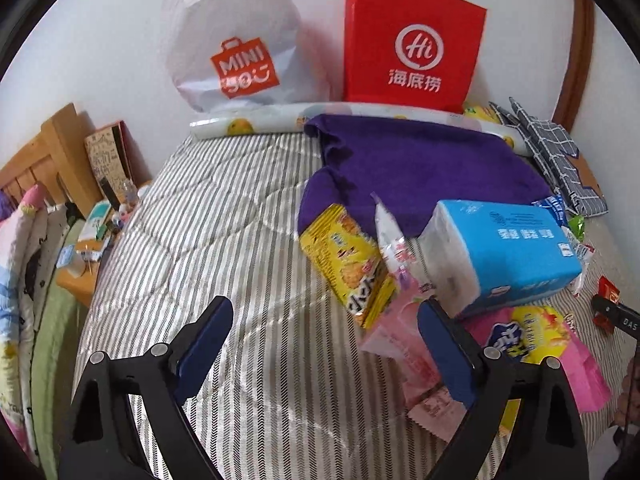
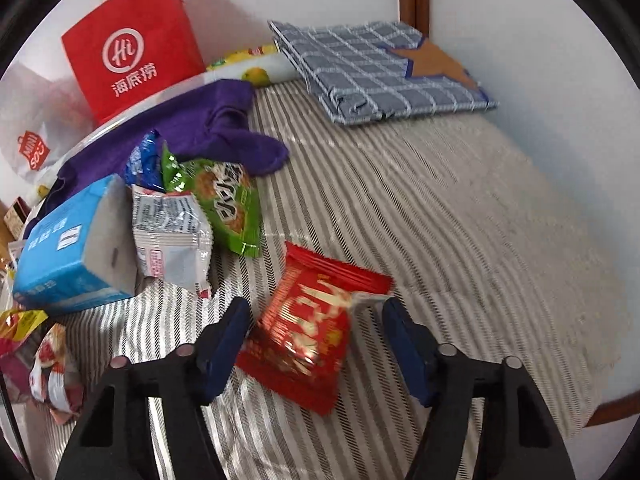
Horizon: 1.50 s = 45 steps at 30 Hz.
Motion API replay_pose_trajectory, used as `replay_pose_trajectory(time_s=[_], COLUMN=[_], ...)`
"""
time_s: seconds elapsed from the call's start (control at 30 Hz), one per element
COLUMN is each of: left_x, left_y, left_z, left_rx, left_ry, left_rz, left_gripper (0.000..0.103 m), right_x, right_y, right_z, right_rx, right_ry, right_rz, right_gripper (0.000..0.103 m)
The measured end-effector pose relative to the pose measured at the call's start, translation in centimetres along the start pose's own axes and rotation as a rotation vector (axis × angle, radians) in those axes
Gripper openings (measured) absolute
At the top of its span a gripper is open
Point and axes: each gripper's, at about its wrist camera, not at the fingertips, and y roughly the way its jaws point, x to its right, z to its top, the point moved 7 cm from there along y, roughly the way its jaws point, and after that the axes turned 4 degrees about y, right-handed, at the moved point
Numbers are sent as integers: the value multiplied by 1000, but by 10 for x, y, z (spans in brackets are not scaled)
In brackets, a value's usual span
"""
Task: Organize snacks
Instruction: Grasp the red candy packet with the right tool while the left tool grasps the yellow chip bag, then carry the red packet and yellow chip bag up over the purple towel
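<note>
The bed w/ its striped cover is the biggest thing here — it works like a table, so all the snacks lie spread out on it where the hands can get at them.

At the back, a red paper bag and a white plastic bag stand up against the wall. They prob. wait there as places to put the snacks, but that is just my guess. A purple towel lies flat in front of them, and a folded blue checked cloth sits in the far corner, out of the way.

The blue tissue pack lies right in the pile, on top of some packets, so a few snacks are partly hidden under it.

Now the snacks. A yellow cracker packet lies beside the tissue pack, w/ its top end on the towel edge. A pink packet lies nearer, and a green snack packet and a silver packet sit on the other side of the tissues.

The red snack packet lies apart from the pile — easy to take first. The right gripper has one jaw on each side of it, but the pads do not look pressed on it yet, so it is not held.

The left gripper is wide apart w/ nothing in it. Its one finger is just above the pink packet, prob. the next pick.
</note>
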Motion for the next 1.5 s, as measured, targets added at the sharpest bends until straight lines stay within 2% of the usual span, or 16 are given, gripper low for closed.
replay_pose_trajectory(time_s=[0.07,0.1,0.17,0.43,0.53,0.67,0.8,1.0,1.1,1.17,1.2,1.33,1.5], left_x=[-5,-7,-10,-13,-15,-15,-10,-9,-6,-1,1,2,-11], left_y=[4,5,8,23,35,50,61,71,74,74,73,68,55], left_z=[-2,-3,-5,2,6,10,12,16,16,15,14,14,11], left_rx=[-12,-15,-28,-48,-72,-95,-99,-99,-100,-101,-101,-95,-77], left_ry=[-21,-32,-50,-65,-34,-64,-25,-35,-36,-41,-42,-34,-87], left_rz=[-13,-20,-25,-34,1,-42,-25,-44,-58,-102,-123,-117,-117], left_gripper=[93,93,93,93,86,84,84,83,73,53,50,48,48], right_x=[-5,-8,-16,-22,-23,-26,-24,-26,-26,-26,-26,-28,-26], right_y=[2,2,3,7,7,7,8,9,9,9,9,8,8], right_z=[2,3,4,4,4,4,4,5,5,5,5,4,5], right_rx=[19,30,51,53,51,55,51,52,51,51,51,55,55], right_ry=[-20,-30,-45,-72,-81,-102,-89,-102,-98,-95,-95,-108,-89], right_rz=[-1,4,28,30,17,-11,5,-6,-2,1,2,-13,12], right_gripper=[55,45,40,40,40,40,41,42,42,42,42,41,40])
